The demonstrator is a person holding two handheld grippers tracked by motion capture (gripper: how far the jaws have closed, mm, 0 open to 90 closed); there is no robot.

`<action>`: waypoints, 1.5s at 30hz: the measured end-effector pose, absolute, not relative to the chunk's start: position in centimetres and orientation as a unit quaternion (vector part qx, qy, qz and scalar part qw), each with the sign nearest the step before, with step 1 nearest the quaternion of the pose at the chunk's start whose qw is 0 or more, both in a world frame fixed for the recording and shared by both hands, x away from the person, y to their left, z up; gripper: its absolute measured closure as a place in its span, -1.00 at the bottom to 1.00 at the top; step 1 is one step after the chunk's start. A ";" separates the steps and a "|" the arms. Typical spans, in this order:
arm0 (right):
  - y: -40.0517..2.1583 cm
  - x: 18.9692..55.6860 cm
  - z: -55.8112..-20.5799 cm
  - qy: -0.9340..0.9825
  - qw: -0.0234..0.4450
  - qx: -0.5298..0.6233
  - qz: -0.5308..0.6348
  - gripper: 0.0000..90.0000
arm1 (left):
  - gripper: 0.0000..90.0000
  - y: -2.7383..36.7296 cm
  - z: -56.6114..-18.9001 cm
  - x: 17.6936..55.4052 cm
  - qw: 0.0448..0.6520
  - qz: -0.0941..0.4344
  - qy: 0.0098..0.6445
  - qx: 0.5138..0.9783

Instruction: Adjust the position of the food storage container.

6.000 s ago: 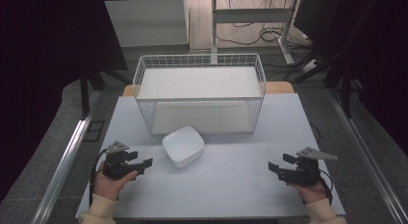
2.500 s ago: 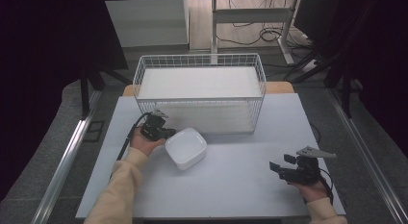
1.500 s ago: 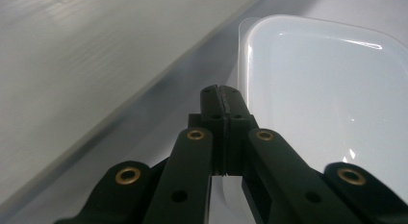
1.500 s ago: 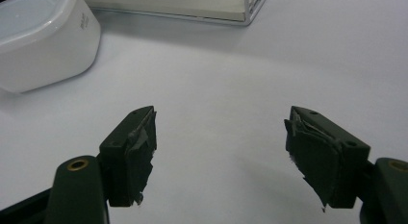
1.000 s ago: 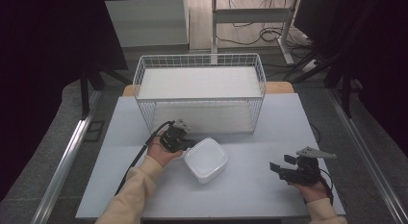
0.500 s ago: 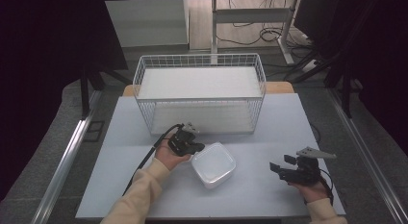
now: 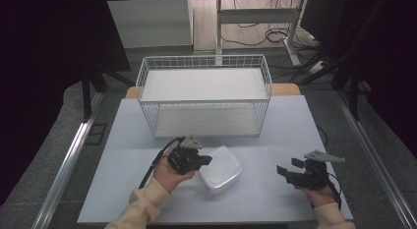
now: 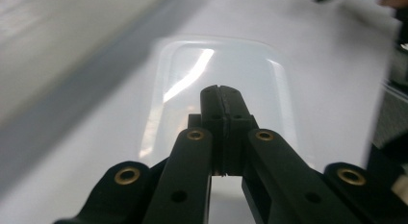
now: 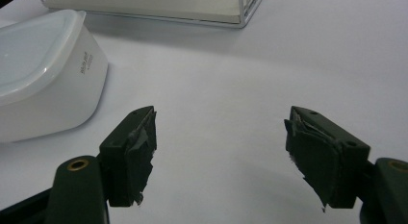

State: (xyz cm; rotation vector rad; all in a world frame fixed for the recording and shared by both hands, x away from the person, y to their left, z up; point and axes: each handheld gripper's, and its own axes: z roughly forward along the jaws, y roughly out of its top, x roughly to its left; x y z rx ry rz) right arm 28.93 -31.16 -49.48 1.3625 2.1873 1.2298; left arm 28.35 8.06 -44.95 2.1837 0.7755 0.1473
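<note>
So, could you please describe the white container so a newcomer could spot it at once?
Start at the wire basket at the table's far side, then come toward the near edge. The white container sits there beside the left gripper: a glossy rounded-square tub, the one solid white thing on the table.

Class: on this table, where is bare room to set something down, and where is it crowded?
Free: the strip between the white container and right gripper, and the table's left side beside the wire basket. Crowded: around the left gripper at the container.
</note>
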 end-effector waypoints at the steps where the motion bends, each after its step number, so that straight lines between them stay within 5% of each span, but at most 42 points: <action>1: -31.1 28.9 -49.5 0.759 0.145 0.471 0.426 -0.42 | 1.00 7.2 -45.1 27.1 0.402 0.043 0.298 0.865; 18: -31.1 28.9 -49.5 0.758 0.146 0.472 0.426 -0.42 | 1.00 3.5 -48.6 23.3 0.355 0.007 0.262 0.897; 45: -30.7 28.9 -49.1 0.760 0.147 0.465 0.430 -0.42 | 1.00 10.1 -49.2 26.5 0.339 0.028 0.345 0.875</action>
